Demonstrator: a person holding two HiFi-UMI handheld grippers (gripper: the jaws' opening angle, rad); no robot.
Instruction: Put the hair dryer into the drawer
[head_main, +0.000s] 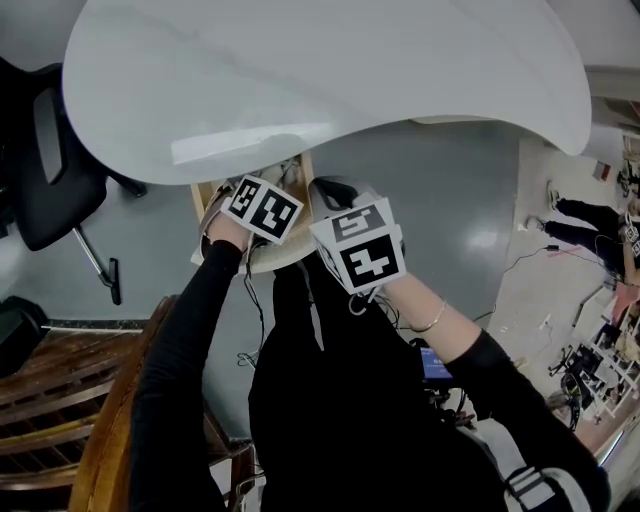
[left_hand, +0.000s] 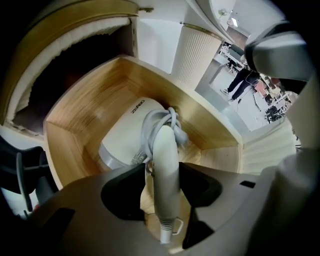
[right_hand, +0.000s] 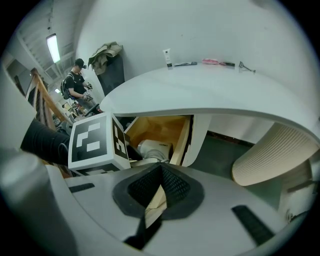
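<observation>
A white hair dryer (left_hand: 127, 135) lies in the open wooden drawer (left_hand: 90, 105) under the table, its grey cord (left_hand: 162, 120) bundled on top. Its handle (left_hand: 166, 160) runs back between the jaws of my left gripper (left_hand: 163, 170), which stand wide around it without pressing. From the head view both grippers hang over the drawer (head_main: 205, 195), left gripper (head_main: 262, 207) beside right gripper (head_main: 360, 245). My right gripper (right_hand: 160, 167) hovers at the drawer's front edge, fingertips together with nothing held. From there the hair dryer (right_hand: 152, 149) shows inside the drawer (right_hand: 155, 127).
The white tabletop (head_main: 300, 70) overhangs the drawer, with small items (right_hand: 200, 63) at its far side. A ribbed white pedestal (right_hand: 270, 150) stands right of the drawer. A black office chair (head_main: 45, 170) and wooden railing (head_main: 60, 380) are left. People (right_hand: 75, 85) stand far off.
</observation>
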